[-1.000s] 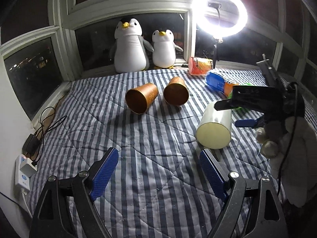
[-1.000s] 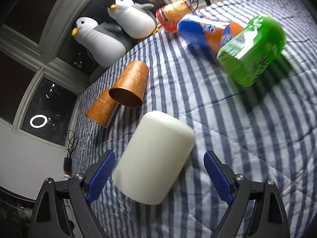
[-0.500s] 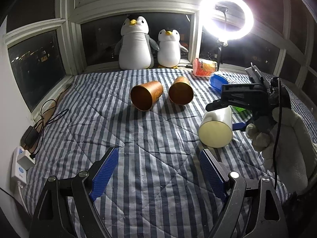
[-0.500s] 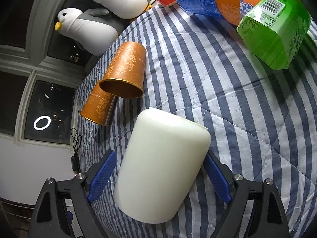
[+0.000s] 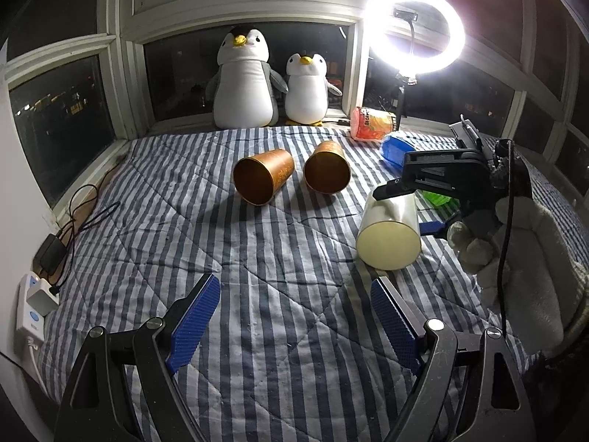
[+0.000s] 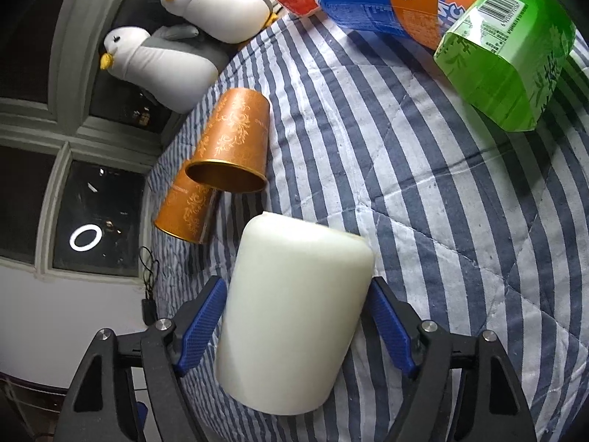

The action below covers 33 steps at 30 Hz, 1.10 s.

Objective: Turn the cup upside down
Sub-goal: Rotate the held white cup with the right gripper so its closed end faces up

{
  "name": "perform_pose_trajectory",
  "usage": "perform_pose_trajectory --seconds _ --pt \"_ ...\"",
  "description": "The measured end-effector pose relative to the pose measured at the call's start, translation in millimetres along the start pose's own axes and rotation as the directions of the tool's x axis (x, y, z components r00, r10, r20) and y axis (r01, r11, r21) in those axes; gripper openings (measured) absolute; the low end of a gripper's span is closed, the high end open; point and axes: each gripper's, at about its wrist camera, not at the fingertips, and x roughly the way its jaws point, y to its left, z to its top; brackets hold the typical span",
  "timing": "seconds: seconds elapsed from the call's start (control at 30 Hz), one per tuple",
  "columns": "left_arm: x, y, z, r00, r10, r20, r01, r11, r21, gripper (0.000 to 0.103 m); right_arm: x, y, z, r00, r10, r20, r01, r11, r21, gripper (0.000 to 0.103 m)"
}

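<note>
While the white cup (image 6: 294, 316) lies on its side near the right edge of the striped quilt (image 5: 257, 258), the right gripper (image 6: 296, 326) is clenched on it, both blue pads (image 6: 204, 322) pressed against its wall; from the left wrist view its mouth faces the camera and the gripper comes in from the right; the left gripper (image 5: 294, 326) hangs over the near edge of the quilt with its jaws spread wide, grasping nothing; two orange cups (image 5: 263, 180) lie on their sides near the middle, just beside each other; two penguins (image 5: 244, 81) sit at the far edge by the window; a green bottle (image 6: 504, 59) and a blue-orange bottle (image 6: 397, 3) lie toward the far right corner; a ring light (image 5: 416, 29) glows beyond them.
</note>
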Motion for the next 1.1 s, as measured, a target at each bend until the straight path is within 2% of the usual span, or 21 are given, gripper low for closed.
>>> perform_pose_trajectory --seconds 0.2,0.43,0.57,0.8,0.93,1.1 --pt "3.3 -0.6 -0.9 1.000 -0.010 -0.010 0.009 1.000 -0.009 0.087 -8.2 17.2 -6.2 0.998 -0.028 0.061 0.036 0.992 -0.123 0.074" --pt "5.8 -1.5 0.2 1.000 -0.017 -0.012 0.017 1.000 -0.019 0.087 -24.3 40.0 -15.0 0.978 -0.102 0.181 0.153 0.944 -0.291 0.074" --pt "5.9 -2.4 0.6 1.000 -0.019 -0.011 0.019 1.000 -0.018 0.087 -33.1 51.8 -19.8 0.949 -0.151 0.278 0.253 0.889 -0.382 0.074" --pt "4.8 -3.8 0.8 1.000 -0.021 -0.009 0.021 1.000 -0.018 0.087 -33.3 63.9 -23.4 0.879 -0.238 0.414 0.429 0.773 -0.467 0.074" --pt "5.2 -5.1 1.0 1.000 -0.021 -0.012 0.020 1.000 -0.017 0.087 -30.0 61.1 -25.4 0.845 -0.263 0.465 0.491 0.726 -0.482 0.074" --pt "6.0 -6.6 0.4 1.000 -0.024 -0.015 0.024 1.000 -0.016 0.087 -25.5 59.1 -33.1 0.822 -0.276 0.498 0.532 0.683 -0.500 0.074"
